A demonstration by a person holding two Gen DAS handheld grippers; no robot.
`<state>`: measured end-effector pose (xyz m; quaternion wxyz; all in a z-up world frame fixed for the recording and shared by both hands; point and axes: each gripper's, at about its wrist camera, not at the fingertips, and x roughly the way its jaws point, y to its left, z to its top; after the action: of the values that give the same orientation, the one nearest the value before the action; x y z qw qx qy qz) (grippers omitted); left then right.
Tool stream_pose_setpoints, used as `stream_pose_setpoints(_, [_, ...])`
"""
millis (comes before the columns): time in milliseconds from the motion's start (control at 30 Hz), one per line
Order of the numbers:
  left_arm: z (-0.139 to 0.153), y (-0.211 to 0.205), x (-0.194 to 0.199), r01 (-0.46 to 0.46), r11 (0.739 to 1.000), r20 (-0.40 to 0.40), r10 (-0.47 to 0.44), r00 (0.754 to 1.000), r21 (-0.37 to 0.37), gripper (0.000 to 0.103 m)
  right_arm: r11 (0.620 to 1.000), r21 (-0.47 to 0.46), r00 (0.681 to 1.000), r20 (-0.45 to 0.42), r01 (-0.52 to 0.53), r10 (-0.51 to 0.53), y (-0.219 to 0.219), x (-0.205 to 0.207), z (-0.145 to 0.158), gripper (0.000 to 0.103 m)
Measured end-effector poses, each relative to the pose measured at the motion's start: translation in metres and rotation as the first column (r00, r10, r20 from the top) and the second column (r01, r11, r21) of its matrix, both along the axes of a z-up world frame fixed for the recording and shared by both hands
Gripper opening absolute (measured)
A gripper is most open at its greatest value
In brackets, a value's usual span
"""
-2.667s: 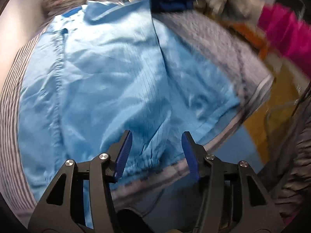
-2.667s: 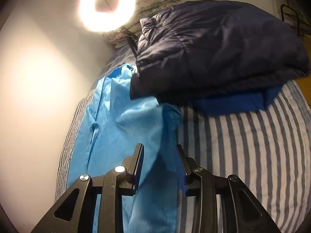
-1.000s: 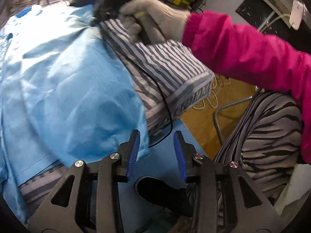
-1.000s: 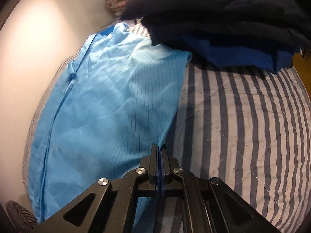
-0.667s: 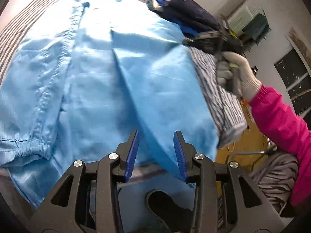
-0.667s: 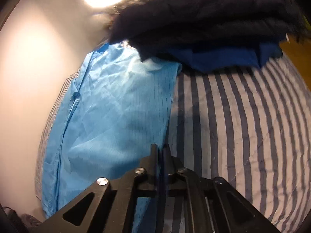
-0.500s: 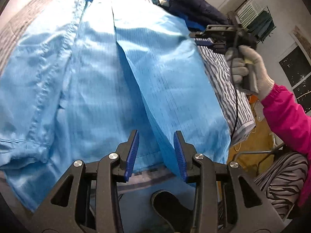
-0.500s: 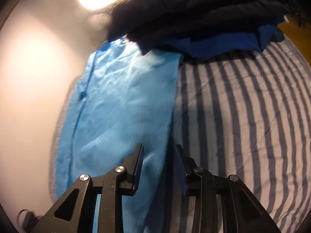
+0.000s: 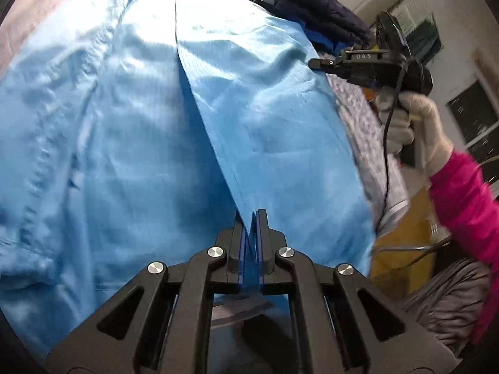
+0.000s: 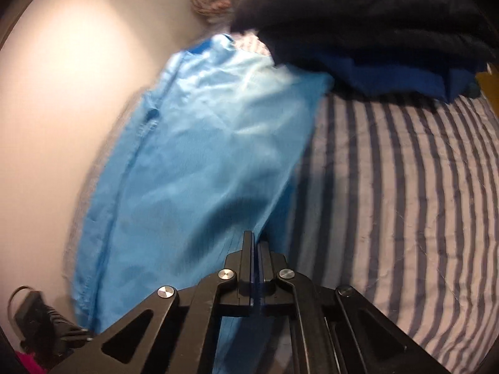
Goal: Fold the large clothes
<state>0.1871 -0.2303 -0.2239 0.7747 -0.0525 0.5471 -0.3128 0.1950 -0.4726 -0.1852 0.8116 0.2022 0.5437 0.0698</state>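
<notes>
- The left claw point(image 9: 251, 218) is closed on the light blue garment point(image 9: 131, 131), its two blue-padded fingers pinching a long fold edge that runs straight away from the tips.
- That garment lies spread out ahead of the left claw, over a striped bed cover point(image 9: 361, 124), with wrinkled cloth to the claw's left and a smoother panel to its right.
- Far ahead and to the right of the left claw, a dark navy pile of clothes point(image 9: 312, 9) sits at the garment's far end.
- The right claw point(image 9: 315, 64) shows in the left wrist view at the garment's right edge, carried by a white-gloved hand point(image 9: 411, 127) with a pink sleeve point(image 9: 467, 205).
- In the right wrist view the right claw point(image 10: 255, 246) has its fingers pressed together, and blue cloth sits between them: it grips the garment's point(image 10: 199, 155) near edge.
- From the right claw the garment stretches ahead and to the left, towards a pale wall point(image 10: 62, 93).
- The striped bed cover point(image 10: 405, 187) fills the space to the right of the right claw.
- The dark navy pile point(image 10: 374, 15) rests far ahead and to the right, over a bright blue item point(image 10: 389, 74).
</notes>
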Motion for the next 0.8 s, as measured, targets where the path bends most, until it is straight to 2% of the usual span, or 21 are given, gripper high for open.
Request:
stream_pose_setpoints(33, [0.003, 0.000, -0.004, -0.006, 1.000, 0.011, 0.006, 1.000, 0.012, 0.002, 1.000, 0.014, 1.000, -0.015, 0.007, -0.007, -0.001, 0.000, -0.005, 0.002])
stream_pose_setpoints(67, [0.008, 0.001, -0.007, -0.017, 1.000, 0.028, 0.016, 0.999, 0.026, 0.002, 1.000, 0.022, 0.999, -0.035, 0.014, -0.014, -0.006, -0.001, -0.009, 0.009])
stream_pose_setpoints(100, [0.015, 0.001, -0.010, -0.023, 0.999, 0.056, 0.021, 0.998, 0.035, 0.002, 0.999, 0.037, 0.999, -0.042, 0.025, -0.023, -0.009, -0.002, -0.010, 0.021])
stream_pose_setpoints(133, [0.024, -0.002, -0.014, -0.021, 0.999, 0.092, 0.017, 0.996, 0.037, 0.002, 0.998, 0.044, 0.999, -0.027, 0.044, -0.043, -0.016, -0.005, -0.007, 0.025])
stream_pose_setpoints(200, [0.040, -0.011, -0.022, 0.005, 0.999, 0.155, -0.011, 0.988, 0.038, 0.002, 0.993, 0.090, 0.997, 0.004, 0.073, -0.074, -0.031, -0.011, 0.000, 0.028])
stream_pose_setpoints(233, [0.049, -0.022, -0.027, 0.045, 0.998, 0.188, -0.052, 0.981, 0.038, 0.003, 0.989, 0.112, 0.995, 0.018, 0.097, -0.100, -0.039, -0.015, 0.003, 0.028])
stream_pose_setpoints(300, [0.057, -0.044, -0.032, 0.115, 0.993, 0.201, -0.121, 0.972, 0.041, 0.010, 0.979, 0.150, 0.988, 0.041, 0.140, -0.147, -0.055, -0.023, 0.009, 0.029])
stream_pose_setpoints(367, [0.054, -0.072, -0.031, 0.171, 0.984, 0.189, -0.177, 0.966, 0.044, 0.011, 0.971, 0.170, 0.982, 0.057, 0.167, -0.179, -0.071, -0.031, 0.015, 0.030])
stream_pose_setpoints(467, [0.042, -0.112, -0.033, 0.270, 0.958, 0.165, -0.283, 0.945, 0.093, 0.012, 0.963, 0.176, 0.973, 0.074, 0.204, -0.220, -0.090, -0.042, 0.022, 0.031])
stream_pose_setpoints(500, [0.034, -0.125, -0.031, 0.288, 0.952, 0.144, -0.301, 0.943, 0.108, 0.015, 0.959, 0.187, 0.969, 0.078, 0.215, -0.233, -0.095, -0.045, 0.023, 0.031])
stream_pose_setpoints(533, [0.029, -0.132, -0.029, 0.296, 0.949, 0.122, -0.308, 0.943, 0.110, 0.020, 0.954, 0.194, 0.966, 0.079, 0.226, -0.245, -0.100, -0.047, 0.024, 0.031])
stream_pose_setpoints(600, [0.014, -0.145, -0.022, 0.297, 0.950, 0.076, -0.304, 0.950, 0.094, 0.043, 0.951, 0.198, 0.963, 0.082, 0.237, -0.257, -0.107, -0.051, 0.024, 0.031])
stream_pose_setpoints(800, [-0.019, -0.159, -0.010, 0.263, 0.963, -0.007, -0.264, 0.965, 0.063, 0.044, 0.953, 0.209, 0.966, 0.091, 0.218, -0.241, -0.109, -0.051, 0.027, 0.031])
